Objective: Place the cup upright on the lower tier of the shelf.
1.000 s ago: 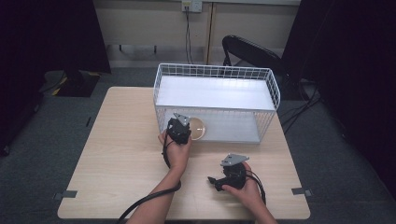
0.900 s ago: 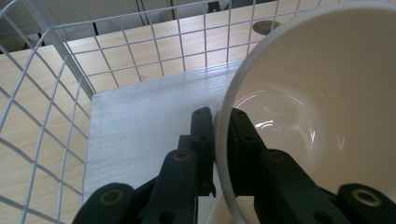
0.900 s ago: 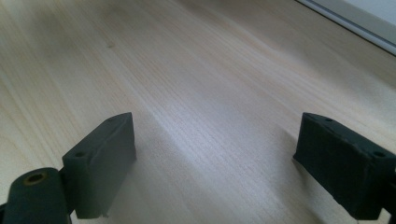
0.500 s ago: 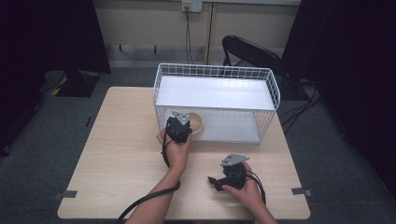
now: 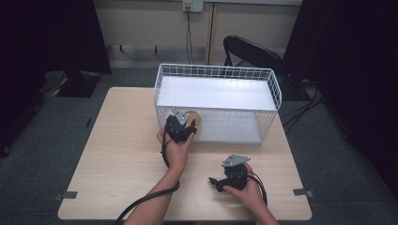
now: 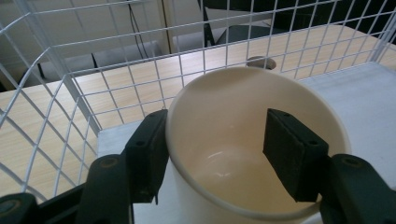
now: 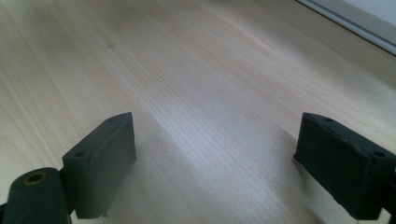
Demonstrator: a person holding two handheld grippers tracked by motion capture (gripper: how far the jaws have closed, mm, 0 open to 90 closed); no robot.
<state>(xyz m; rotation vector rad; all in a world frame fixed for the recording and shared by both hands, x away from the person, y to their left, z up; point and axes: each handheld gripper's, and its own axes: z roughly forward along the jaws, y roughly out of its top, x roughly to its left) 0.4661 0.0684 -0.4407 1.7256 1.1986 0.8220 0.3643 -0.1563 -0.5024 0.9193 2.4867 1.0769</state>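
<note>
Cream paper cup (image 6: 243, 158) sits at the near-left corner of the white wire basket (image 5: 274, 89), centre of the high view. My left tool (image 6: 219, 154) pinches its rim: one jaw outside the wall, the other inside. In the high view, left tool (image 5: 180, 127) is at the basket's front left. Right tool (image 5: 231, 176) rests lower right on the wooden surface (image 5: 117, 140), jaws spread wide, nothing between them. Right tool (image 7: 215, 158) faces bare wood grain.

left gripper (image 5: 179, 127): black body, grey three-cornered plate, black cable.
right gripper (image 5: 231, 174): black, grey plate, cable.
jaws: black rectangular blocks, screw holes.
</note>
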